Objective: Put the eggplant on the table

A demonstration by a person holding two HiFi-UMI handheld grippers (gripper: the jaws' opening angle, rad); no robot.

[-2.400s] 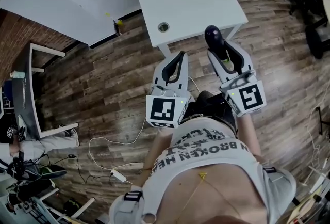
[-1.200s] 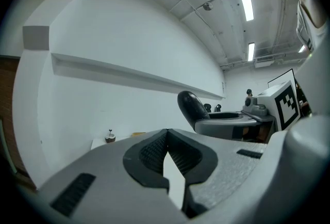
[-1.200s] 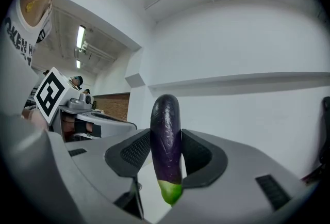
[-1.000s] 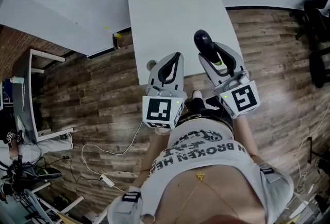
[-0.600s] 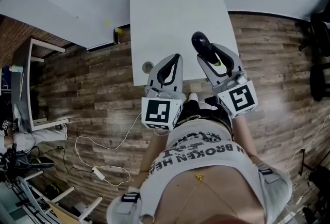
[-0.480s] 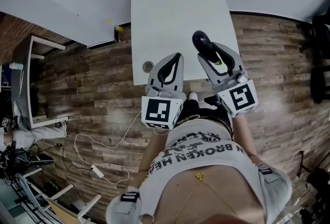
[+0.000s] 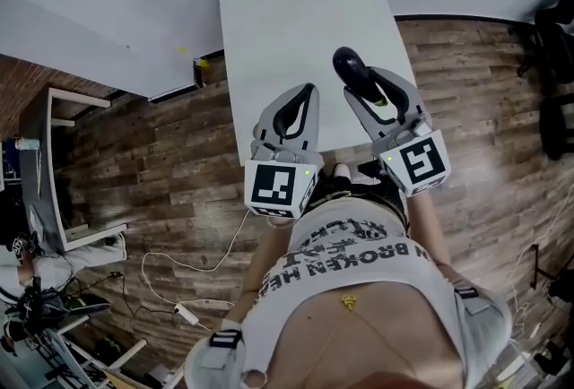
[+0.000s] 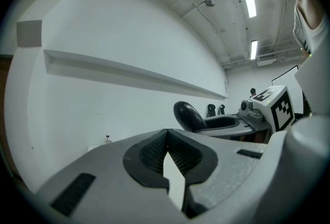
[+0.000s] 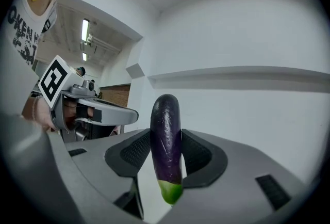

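The grey left gripper (image 7: 307, 96), with a black-and-white marker cube, is in the middle of the head view and points up the frame. Its jaws are pressed together with nothing in them. The grey right gripper (image 7: 369, 84) is just to its right (side by side, both level). Its jaws squeeze a dark purple eggplant (image 7: 350, 66) with a green end.

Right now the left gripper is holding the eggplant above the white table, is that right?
Not quite. The right gripper holds the eggplant, with its jaws closed on the purple body, as the right gripper view shows. The left gripper is shut with nothing in it. The rest stands: in the head view the eggplant hangs above the white table.
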